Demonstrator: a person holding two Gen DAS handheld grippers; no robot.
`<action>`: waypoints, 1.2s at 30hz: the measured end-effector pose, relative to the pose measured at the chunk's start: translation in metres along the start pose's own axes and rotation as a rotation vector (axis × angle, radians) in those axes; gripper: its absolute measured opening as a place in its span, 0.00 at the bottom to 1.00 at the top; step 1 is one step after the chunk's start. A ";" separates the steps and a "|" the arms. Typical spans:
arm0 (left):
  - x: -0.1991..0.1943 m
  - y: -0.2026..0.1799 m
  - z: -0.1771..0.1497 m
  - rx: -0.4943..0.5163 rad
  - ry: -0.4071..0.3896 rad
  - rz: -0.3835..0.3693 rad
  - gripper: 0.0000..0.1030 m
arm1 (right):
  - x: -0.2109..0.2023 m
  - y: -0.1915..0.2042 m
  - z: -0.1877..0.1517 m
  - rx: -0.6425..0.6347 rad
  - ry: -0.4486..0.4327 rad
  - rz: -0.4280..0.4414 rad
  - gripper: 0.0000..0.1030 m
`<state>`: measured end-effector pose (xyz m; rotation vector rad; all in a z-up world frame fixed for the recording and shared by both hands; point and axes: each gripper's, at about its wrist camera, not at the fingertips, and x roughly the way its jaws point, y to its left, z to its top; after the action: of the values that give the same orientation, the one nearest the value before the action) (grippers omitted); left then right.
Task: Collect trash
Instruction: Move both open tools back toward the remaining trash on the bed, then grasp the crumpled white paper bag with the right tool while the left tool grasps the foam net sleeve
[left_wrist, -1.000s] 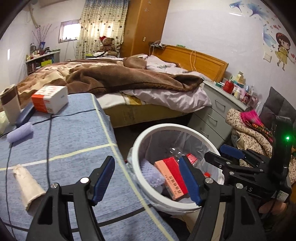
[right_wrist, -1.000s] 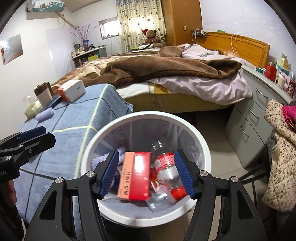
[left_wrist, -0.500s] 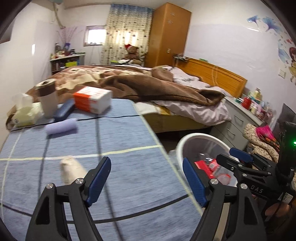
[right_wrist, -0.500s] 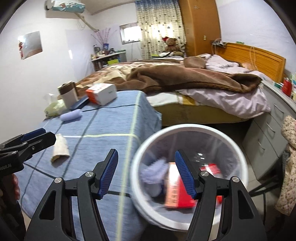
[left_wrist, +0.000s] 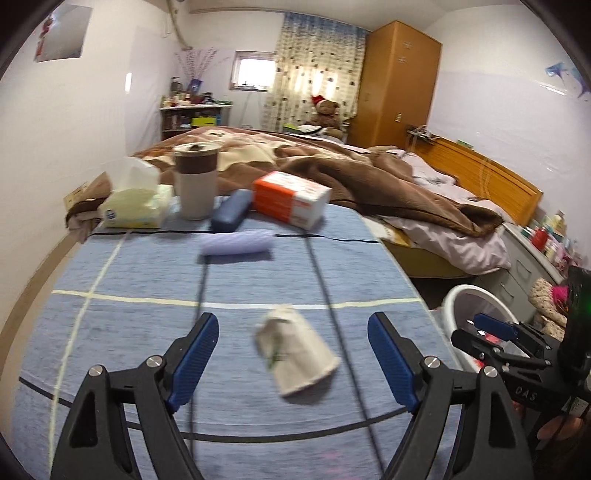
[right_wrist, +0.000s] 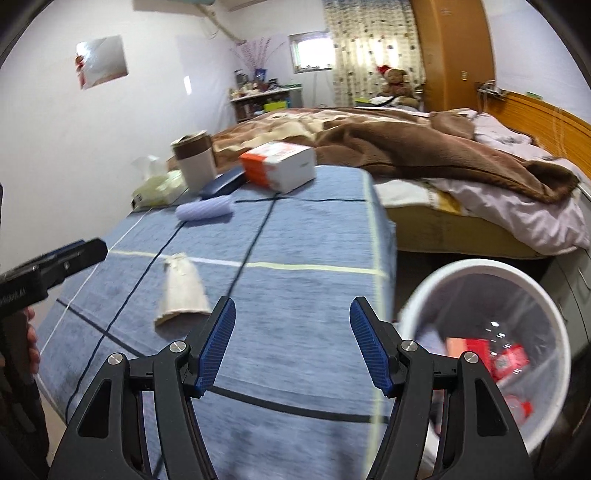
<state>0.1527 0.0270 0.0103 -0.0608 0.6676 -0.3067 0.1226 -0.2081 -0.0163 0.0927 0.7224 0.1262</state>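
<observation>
Left gripper (left_wrist: 291, 350) has just been opening, empty, framing the paper cup (left_wrist: 297, 356); only the right view, its gripper (right_wrist: 291, 343) agape, shows inside the bin (right_wrist: 546, 310).

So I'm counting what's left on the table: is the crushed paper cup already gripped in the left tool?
No, the crushed paper cup lies on the blue cloth between the left tool's open pads, touching neither.

- Left gripper (left_wrist: 291, 350), low in the left wrist frame, points downward; its jaws, which have just been opening, stand wide apart with nothing pressed between them.
- Right gripper (right_wrist: 293, 345), at the bottom of its own frame, is spread and grips nothing.
- Fingers (right_wrist: 31, 339) of the person's left hand show at the left edge.
</observation>
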 end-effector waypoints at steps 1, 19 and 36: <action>0.001 0.007 0.001 -0.009 -0.001 0.010 0.82 | 0.004 0.005 0.001 -0.010 0.007 0.010 0.64; 0.050 0.081 0.030 -0.023 0.046 0.046 0.82 | 0.092 0.093 0.013 -0.159 0.182 0.165 0.64; 0.142 0.078 0.070 0.149 0.109 -0.009 0.82 | 0.112 0.086 0.013 -0.129 0.236 0.182 0.29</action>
<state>0.3214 0.0562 -0.0315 0.0954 0.7513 -0.3695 0.2077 -0.1071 -0.0684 0.0200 0.9392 0.3618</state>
